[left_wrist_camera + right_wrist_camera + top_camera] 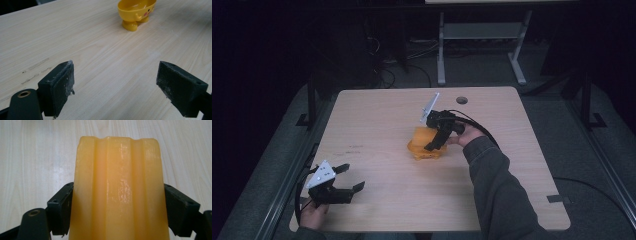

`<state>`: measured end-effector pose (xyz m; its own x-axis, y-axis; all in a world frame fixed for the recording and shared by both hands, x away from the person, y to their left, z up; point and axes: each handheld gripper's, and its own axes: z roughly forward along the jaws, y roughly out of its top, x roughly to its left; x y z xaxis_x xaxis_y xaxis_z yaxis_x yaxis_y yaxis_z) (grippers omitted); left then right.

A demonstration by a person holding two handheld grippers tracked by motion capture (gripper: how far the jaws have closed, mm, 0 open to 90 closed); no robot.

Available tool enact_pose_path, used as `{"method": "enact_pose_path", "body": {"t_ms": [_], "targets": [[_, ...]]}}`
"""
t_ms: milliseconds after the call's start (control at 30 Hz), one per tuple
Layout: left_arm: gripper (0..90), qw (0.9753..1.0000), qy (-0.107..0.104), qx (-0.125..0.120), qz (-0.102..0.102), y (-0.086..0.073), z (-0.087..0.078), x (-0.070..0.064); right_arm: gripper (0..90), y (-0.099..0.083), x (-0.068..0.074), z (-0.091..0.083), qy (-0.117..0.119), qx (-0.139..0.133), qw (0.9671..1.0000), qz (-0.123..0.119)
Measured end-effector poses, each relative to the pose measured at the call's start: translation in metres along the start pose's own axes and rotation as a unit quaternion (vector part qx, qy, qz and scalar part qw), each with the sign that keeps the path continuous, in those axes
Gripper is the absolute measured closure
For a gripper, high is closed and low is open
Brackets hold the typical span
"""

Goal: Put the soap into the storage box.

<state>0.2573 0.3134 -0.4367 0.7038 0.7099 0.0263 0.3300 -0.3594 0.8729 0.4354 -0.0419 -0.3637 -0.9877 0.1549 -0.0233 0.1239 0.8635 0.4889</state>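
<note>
Over the yellow bowl (428,150), the right tool (436,141) pinches an orange block (117,190); the left tool (350,178) is spread.

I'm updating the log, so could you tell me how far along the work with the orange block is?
Done: the right gripper has closed on the ridged orange block, one jaw on each side. In hand: the block is held at the yellow bowl in mid-table; whether it rests in the bowl I cannot tell. Left: releasing it, probably. The left gripper sits open near the table's front corner.
</note>
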Motion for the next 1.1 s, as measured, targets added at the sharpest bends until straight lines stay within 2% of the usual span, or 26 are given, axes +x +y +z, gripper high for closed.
{"method": "enact_pose_path", "body": {"t_ms": [400, 900, 1100], "targets": [[14.3, 1.0000, 0.000, 0.003, -0.001, 0.000, -0.001, 0.000, 20.4, 0.004, -0.004, 0.020, 0.017, 0.007, 0.9998, -0.009], [14.3, 1.0000, 0.000, 0.000, -0.002, 0.000, -0.001, 0.001, 20.4, 0.001, -0.011, 0.034, 0.027, 0.008, 0.9995, -0.012], [14.3, 1.0000, -0.002, 0.000, -0.002, 0.000, 0.000, 0.000, 20.2, 0.000, -0.011, 0.035, 0.026, 0.005, 0.9996, -0.009]]}}
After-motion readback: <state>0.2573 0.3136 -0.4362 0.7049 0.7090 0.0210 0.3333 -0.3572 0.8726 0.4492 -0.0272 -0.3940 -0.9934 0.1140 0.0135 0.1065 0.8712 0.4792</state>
